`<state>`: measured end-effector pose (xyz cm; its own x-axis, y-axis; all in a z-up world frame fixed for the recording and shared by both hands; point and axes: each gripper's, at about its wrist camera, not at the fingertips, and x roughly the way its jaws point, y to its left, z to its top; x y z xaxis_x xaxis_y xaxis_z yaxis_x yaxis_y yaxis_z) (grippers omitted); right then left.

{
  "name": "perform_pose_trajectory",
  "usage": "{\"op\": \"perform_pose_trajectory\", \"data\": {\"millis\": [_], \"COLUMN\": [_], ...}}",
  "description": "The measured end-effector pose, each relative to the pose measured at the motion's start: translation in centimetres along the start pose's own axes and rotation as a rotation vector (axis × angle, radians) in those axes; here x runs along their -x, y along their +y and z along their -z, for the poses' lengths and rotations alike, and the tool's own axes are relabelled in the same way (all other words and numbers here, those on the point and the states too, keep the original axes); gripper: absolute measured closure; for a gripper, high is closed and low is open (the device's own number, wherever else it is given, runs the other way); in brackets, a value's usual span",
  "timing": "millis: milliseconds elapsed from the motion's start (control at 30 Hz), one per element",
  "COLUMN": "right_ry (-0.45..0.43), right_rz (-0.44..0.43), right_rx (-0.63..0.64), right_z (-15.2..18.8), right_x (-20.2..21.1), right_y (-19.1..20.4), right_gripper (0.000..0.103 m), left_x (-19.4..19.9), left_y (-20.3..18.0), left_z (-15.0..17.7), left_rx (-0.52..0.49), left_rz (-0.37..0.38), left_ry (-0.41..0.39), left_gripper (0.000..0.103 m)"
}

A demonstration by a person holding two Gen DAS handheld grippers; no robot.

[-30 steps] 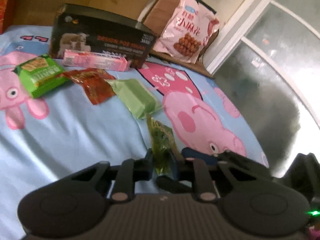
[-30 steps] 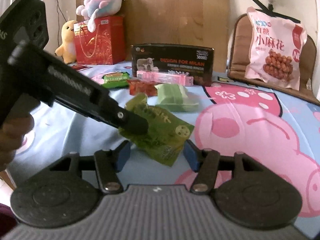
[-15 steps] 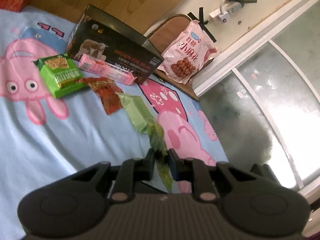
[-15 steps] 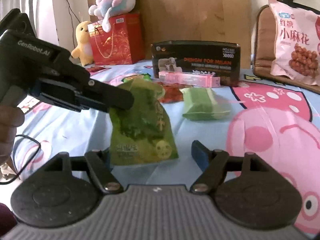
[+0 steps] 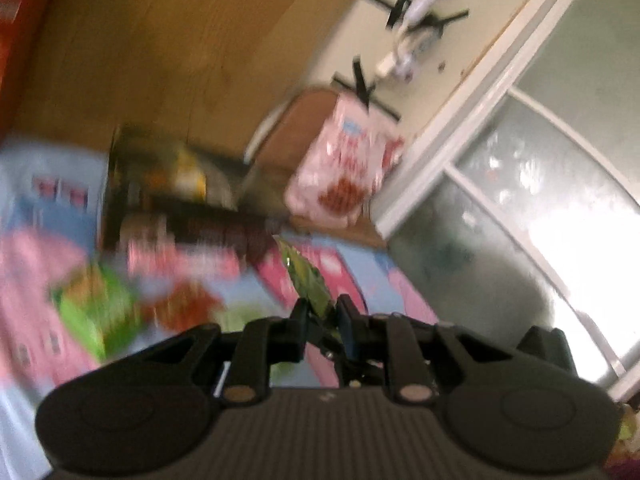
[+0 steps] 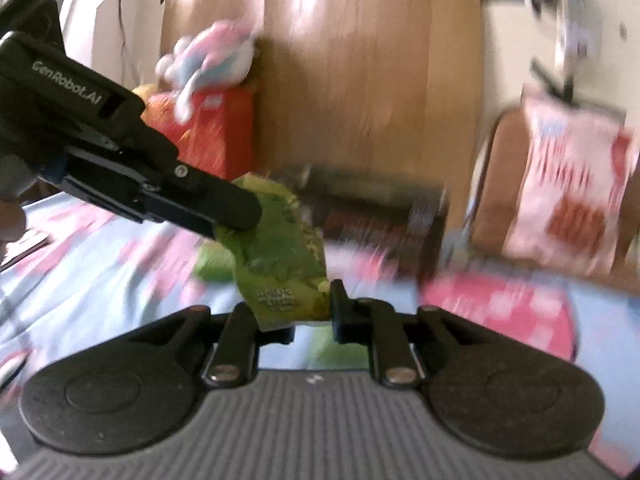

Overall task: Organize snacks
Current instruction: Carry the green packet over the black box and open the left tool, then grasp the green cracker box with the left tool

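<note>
Both claws are clamped on the green snack packet [image 6: 280, 248]. The left claw [image 6: 240, 216] pinches its upper left corner, the right claw [image 6: 312, 312] its lower edge (both views blurred).

A pale blue cloth with pink cartoon pigs [image 5: 36, 208] is covering the worktop. A dark box [image 5: 188, 216] is lying on it towards the back. Just in front of the box a long pink packet [image 5: 180, 260] is resting, with a bright green packet [image 5: 96, 312] and a red one [image 5: 188, 304] lying nearer still, all blurred.
</note>
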<state>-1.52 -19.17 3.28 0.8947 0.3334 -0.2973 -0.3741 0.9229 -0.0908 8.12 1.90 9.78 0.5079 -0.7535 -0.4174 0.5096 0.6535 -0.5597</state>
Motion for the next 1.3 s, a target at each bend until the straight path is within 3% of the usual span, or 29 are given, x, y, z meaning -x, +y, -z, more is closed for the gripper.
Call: {"op": "perform_pose_trajectory", "data": {"millis": [167, 233, 267, 333, 400, 533, 600, 733, 833, 933, 1033, 1133, 1300], "right_ry": [-0.028, 0.009, 0.025, 0.083, 0.072, 0.026, 0.050, 0.146, 0.214, 0.294, 0.368, 0.377, 0.358], "right_rz": [0.042, 0.060, 0.080, 0.116, 0.099, 0.026, -0.062, -0.230, -0.303, -0.352, -0.326, -0.394, -0.506], "right_rx": [0.076, 0.082, 0.077, 0.044, -0.029, -0.163, -0.267, -0.393, -0.372, -0.349, -0.294, -0.325, -0.199], "right_z": [-4.2, -5.1, -5.4, -5.6, -5.2, -3.5, -2.1, -0.6, -1.4, -2.3, -2.2, -2.0, -0.6], "right_x": [-6.4, -9.4, -10.8, -12.7, -11.6, -7.1, -6.0, -6.3, -8.9, -12.9, -16.4, -16.8, -11.9], "right_y": [-1.9, -2.7, -3.1, -4.1, -5.1, -6.3, -6.8, -5.3, -2.3, 0.3, 2.6, 3.4, 5.1], "right_gripper": [0.084, 0.081, 0.078, 0.056, 0.056, 0.056, 0.056, 0.058, 0.057, 0.057, 0.056, 0.058, 0.059], "left_x": [-2.3, -4.4, -5.6, -7.7, -8.5, -4.6, -1.4, 2.4, 4.0, 5.2, 6.2, 6.9, 9.0], "left_y": [2.4, 3.9, 4.6, 5.8, 6.5, 6.2, 6.8, 9.0, 11.0, 12.1, 12.0, 11.5, 10.7], "left_z": [-5.1, -6.7, -7.3, -7.8, -7.4, -5.6, -4.2, -0.5, 1.7, 3.4, 4.7, 5.8, 8.1], "left_rx": [0.003, 0.000, -0.002, -0.020, -0.029, -0.037, 0.010, 0.116, 0.210, 0.286, 0.310, 0.325, 0.326], "left_rz": [-0.068, -0.147, -0.212, -0.329, -0.374, -0.307, -0.271, -0.366, -0.422, -0.412, -0.427, -0.435, -0.430], "left_ry": [-0.072, -0.077, -0.067, -0.029, 0.000, -0.077, -0.131, -0.144, -0.129, -0.110, -0.104, -0.094, -0.104], "left_gripper": [0.084, 0.074, 0.071, 0.070, 0.070, 0.066, 0.064, 0.064, 0.065, 0.065, 0.065, 0.065, 0.065]}}
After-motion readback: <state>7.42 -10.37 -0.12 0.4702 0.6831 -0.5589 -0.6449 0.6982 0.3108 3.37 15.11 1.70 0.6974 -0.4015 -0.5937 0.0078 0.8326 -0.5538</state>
